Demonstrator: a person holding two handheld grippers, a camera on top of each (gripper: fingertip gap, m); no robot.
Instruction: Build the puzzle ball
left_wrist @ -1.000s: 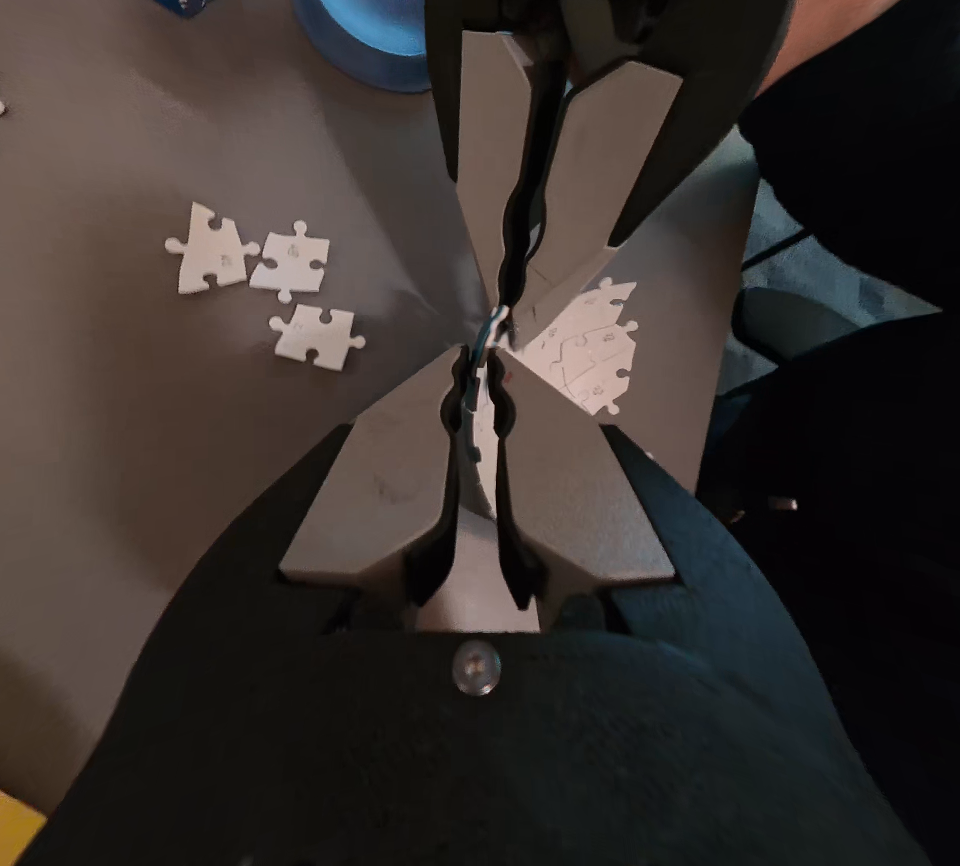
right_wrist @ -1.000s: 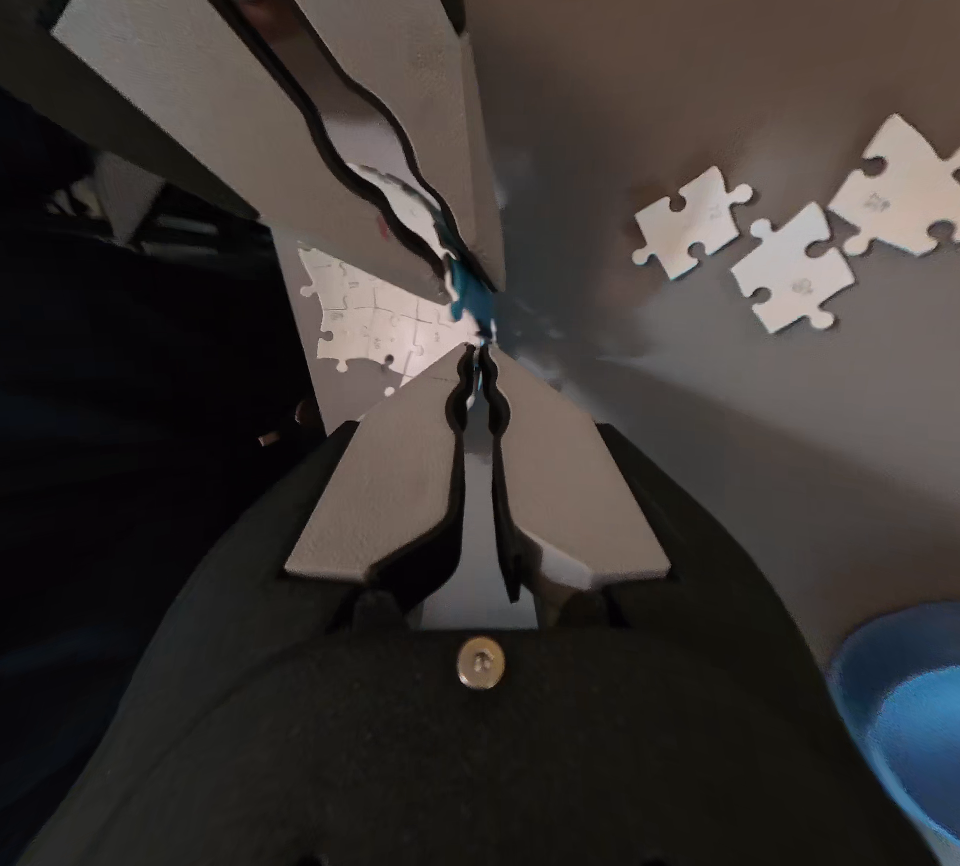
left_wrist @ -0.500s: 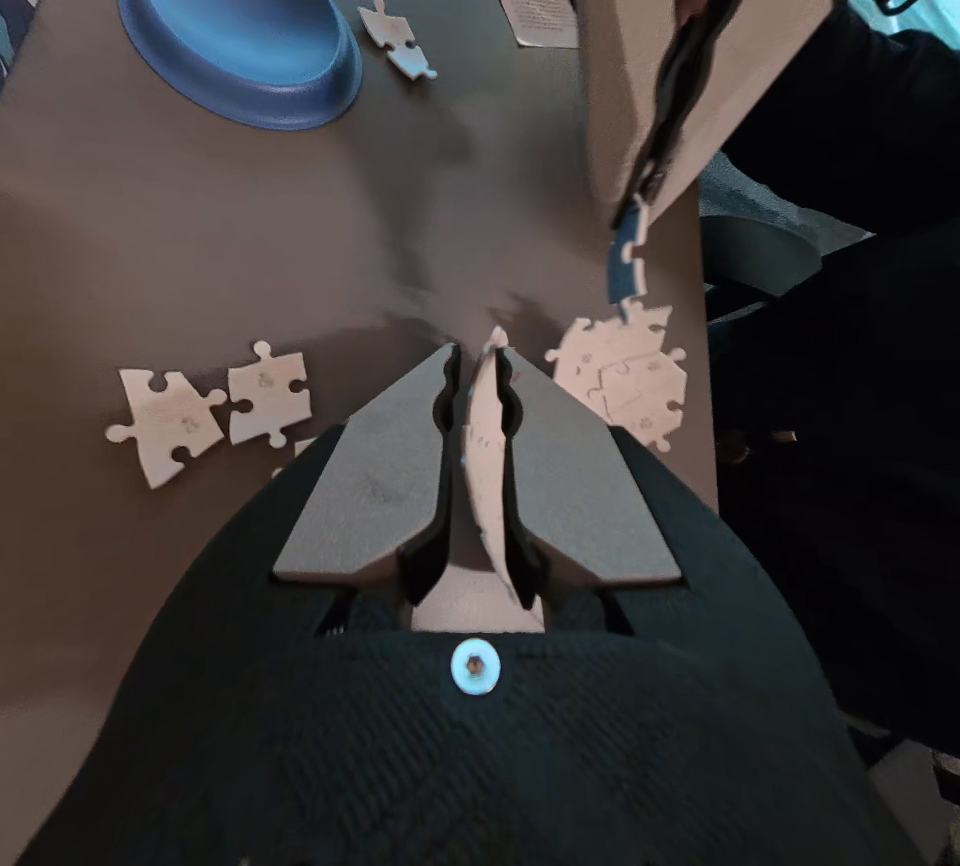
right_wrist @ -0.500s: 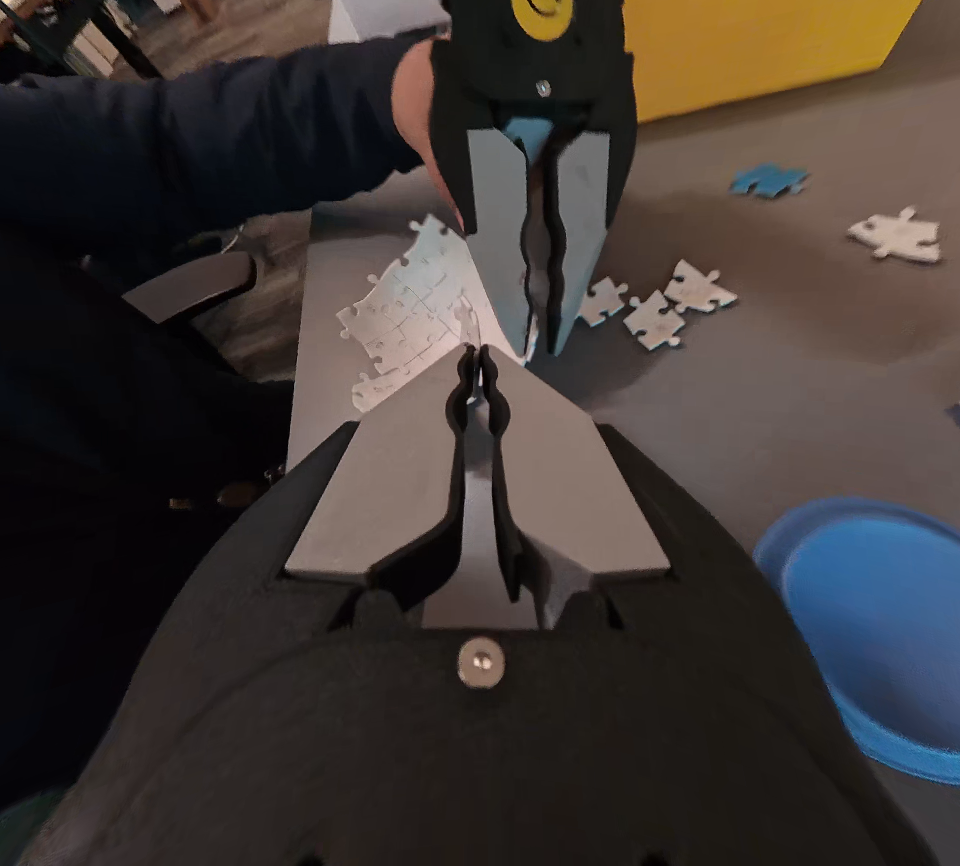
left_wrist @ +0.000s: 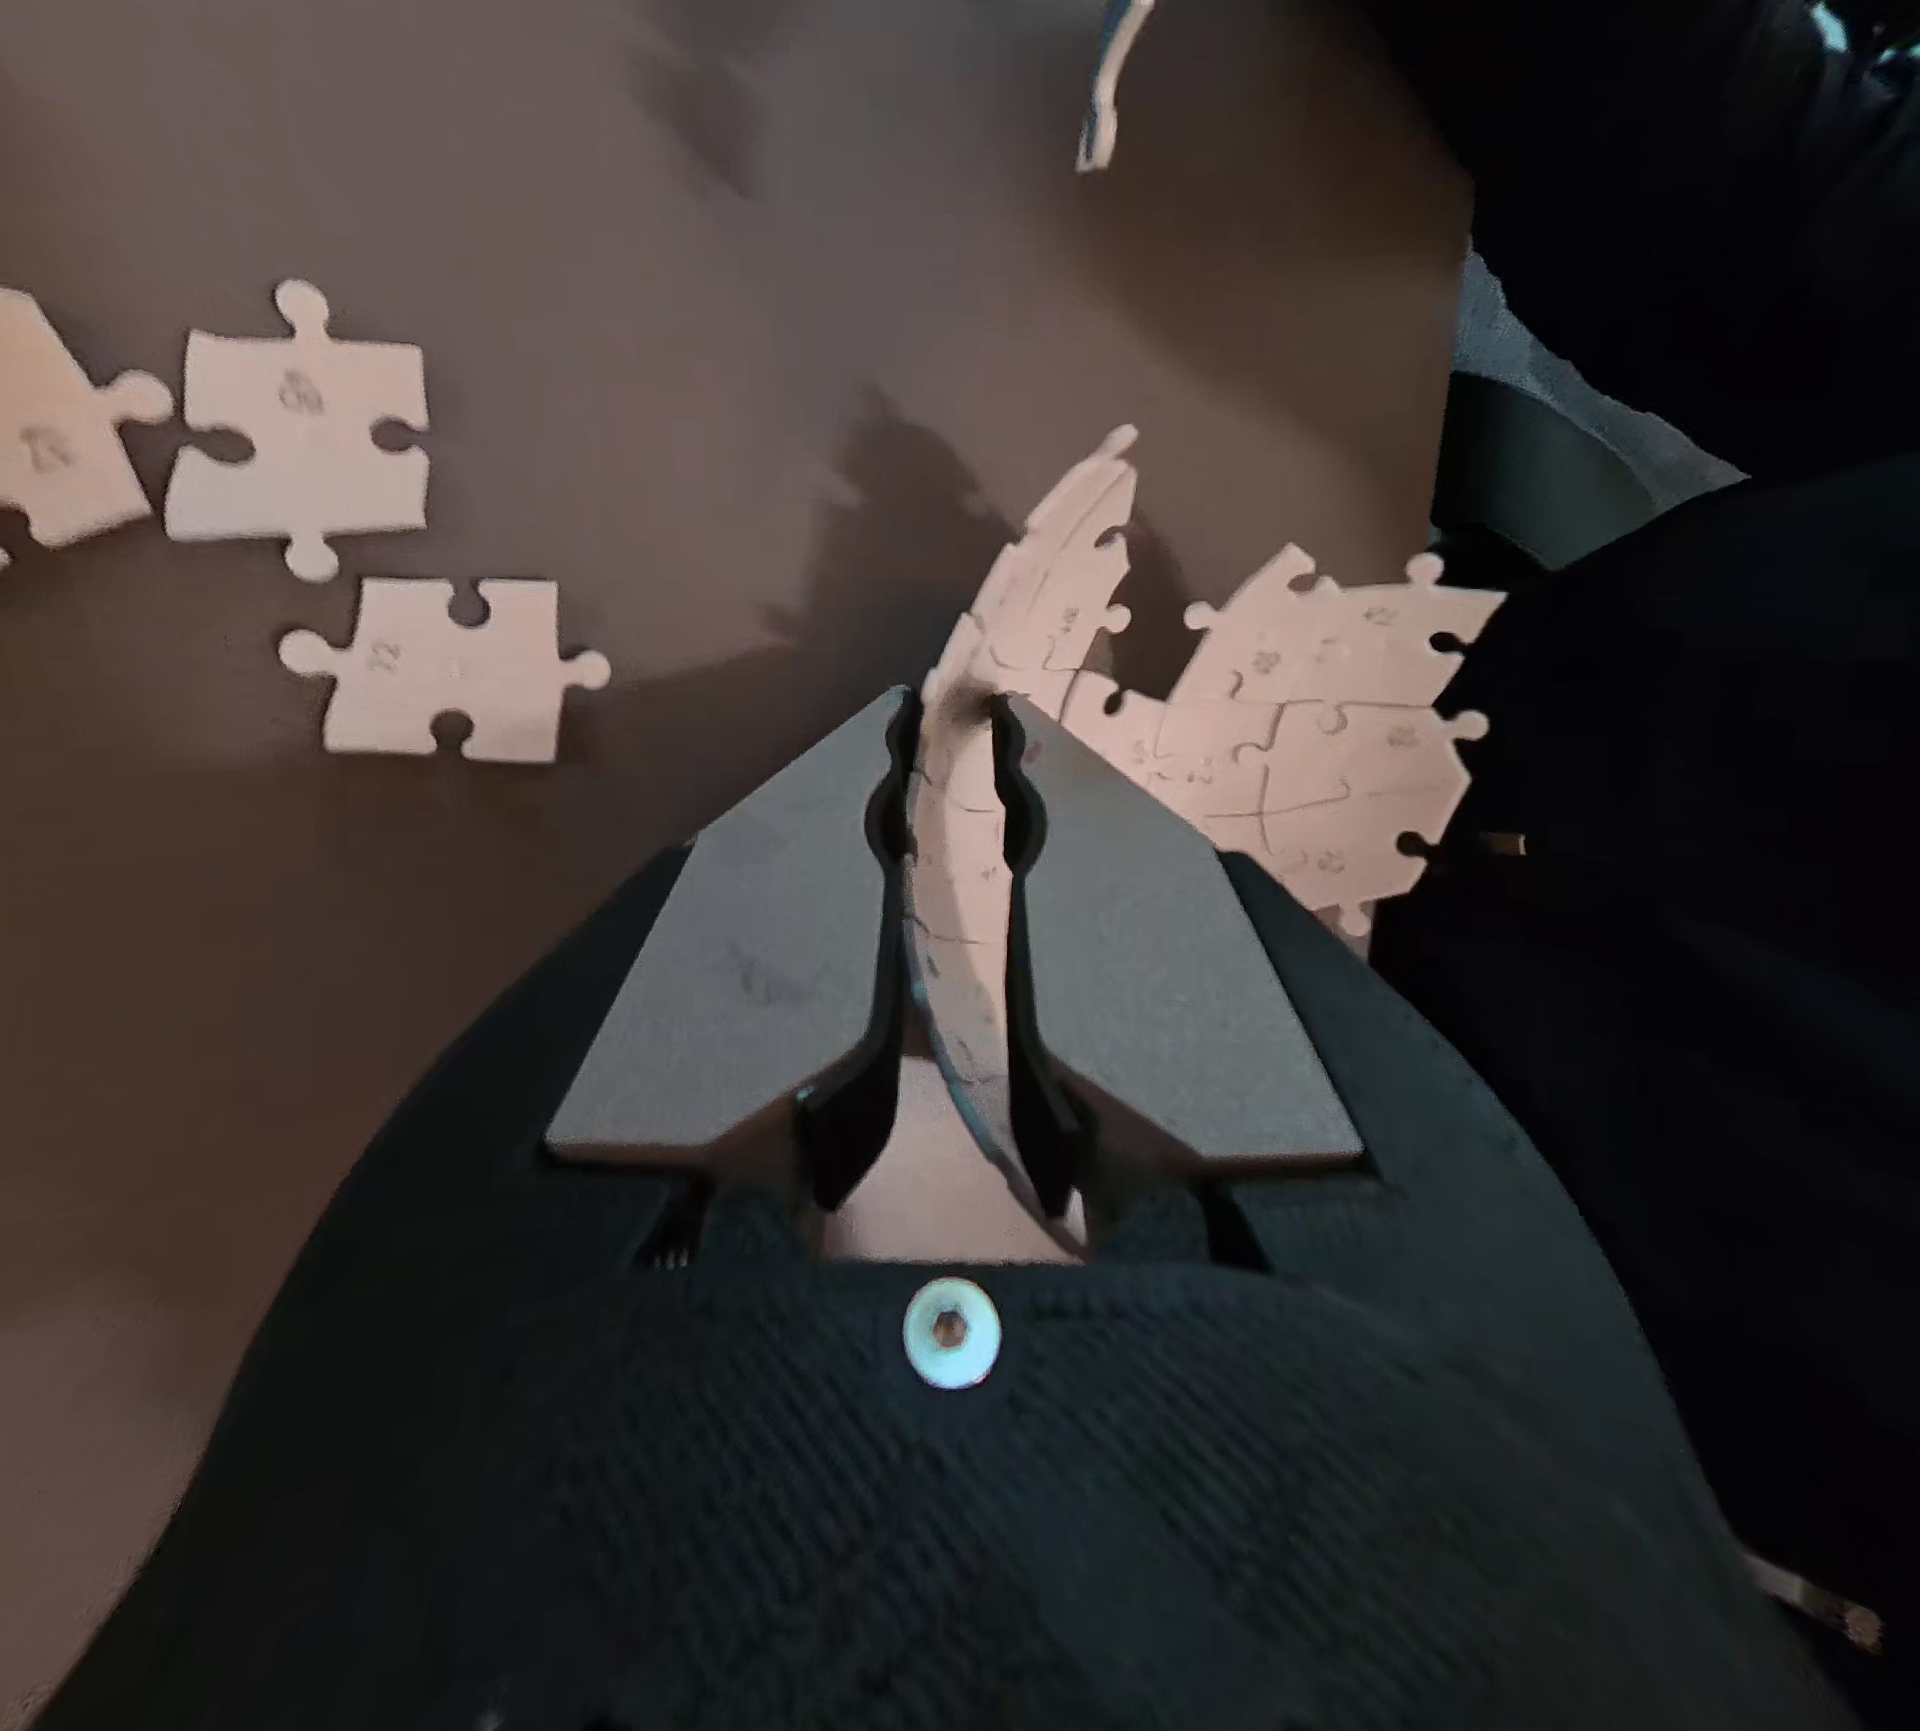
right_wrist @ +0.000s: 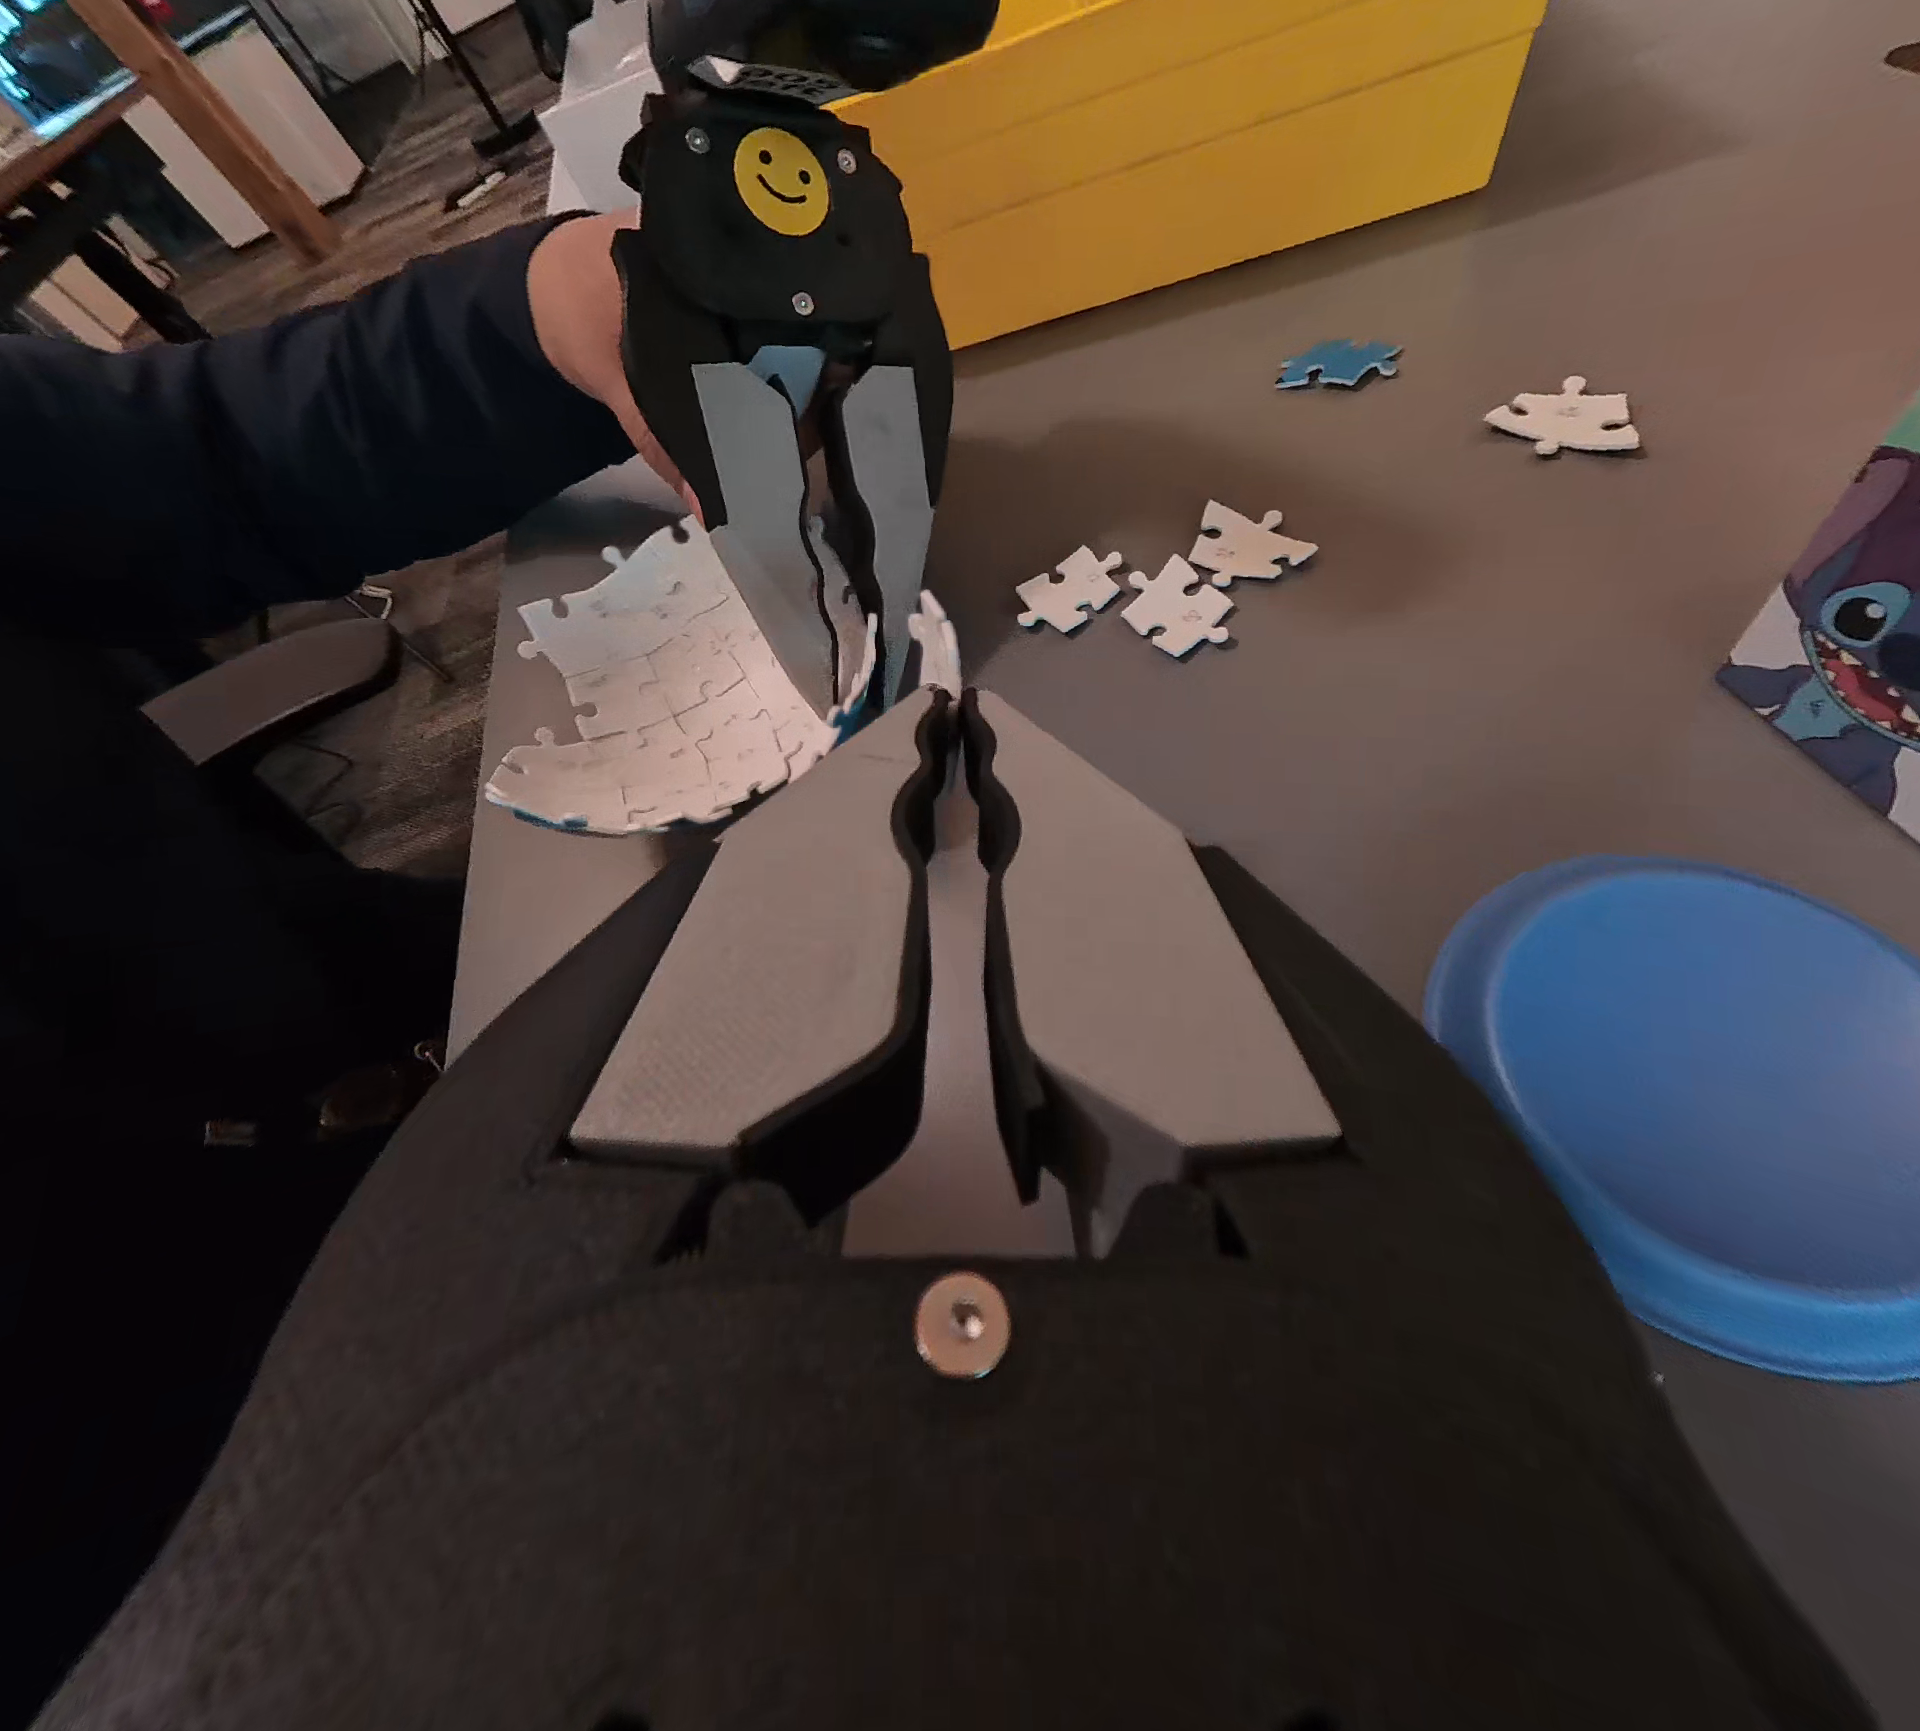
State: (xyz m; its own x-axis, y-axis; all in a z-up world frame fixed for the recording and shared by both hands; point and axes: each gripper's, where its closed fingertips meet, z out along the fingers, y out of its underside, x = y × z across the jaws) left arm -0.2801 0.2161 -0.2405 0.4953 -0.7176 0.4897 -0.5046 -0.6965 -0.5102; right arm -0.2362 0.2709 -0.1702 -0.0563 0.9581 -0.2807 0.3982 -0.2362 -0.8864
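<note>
Grey surface carried loose pieces far right. Left gripper clenched the curved shell near the edge; right gripper pinched one piece. Best approach, probably: hold the shell steady, align tabs, press gently.

Curved white shell of joined puzzle pieces at the table's edge, three loose pieces well apart.

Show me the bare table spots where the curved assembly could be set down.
Bare grey table lies between the three loose white pieces, the blue dish and the picture box. It is also bare between the yellow bin and those pieces. The near left corner is crowded by the curved assembly and left gripper.
</note>
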